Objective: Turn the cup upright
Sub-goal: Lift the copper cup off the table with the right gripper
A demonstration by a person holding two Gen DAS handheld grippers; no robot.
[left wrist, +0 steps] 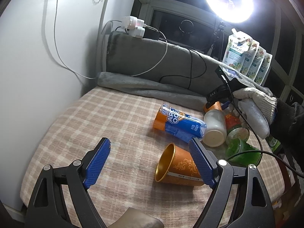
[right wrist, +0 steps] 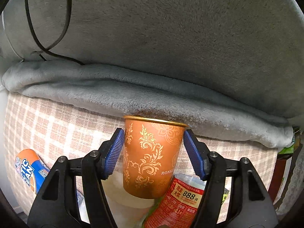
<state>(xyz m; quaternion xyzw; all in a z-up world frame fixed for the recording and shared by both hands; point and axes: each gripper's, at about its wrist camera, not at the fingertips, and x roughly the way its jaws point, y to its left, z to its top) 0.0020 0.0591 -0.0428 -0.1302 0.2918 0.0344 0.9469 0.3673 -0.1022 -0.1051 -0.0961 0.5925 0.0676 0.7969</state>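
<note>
An orange paper cup with gold patterns (left wrist: 178, 167) lies on its side on the checked cloth (left wrist: 95, 117), gold mouth facing left. My left gripper (left wrist: 152, 163) is open above it; the right finger (left wrist: 201, 163) overlaps the cup's base and the left finger (left wrist: 96, 163) stands apart. In the right wrist view a second orange patterned cup (right wrist: 152, 157) stands upright, rim up, between the blue pads (right wrist: 114, 152) of my right gripper (right wrist: 153, 152), which is shut on it. In the left wrist view that gripper (left wrist: 218, 100) shows at the right in a gloved hand (left wrist: 254, 104).
An orange-blue bottle (left wrist: 180, 123), a white jar (left wrist: 214, 129), a green bottle (left wrist: 241, 150) and a red-labelled bottle (right wrist: 178, 203) lie clustered at the right. A grey blanket (right wrist: 152, 95) with cables runs along the back. A ring light (left wrist: 228, 0) and pouches (left wrist: 247, 57) stand behind.
</note>
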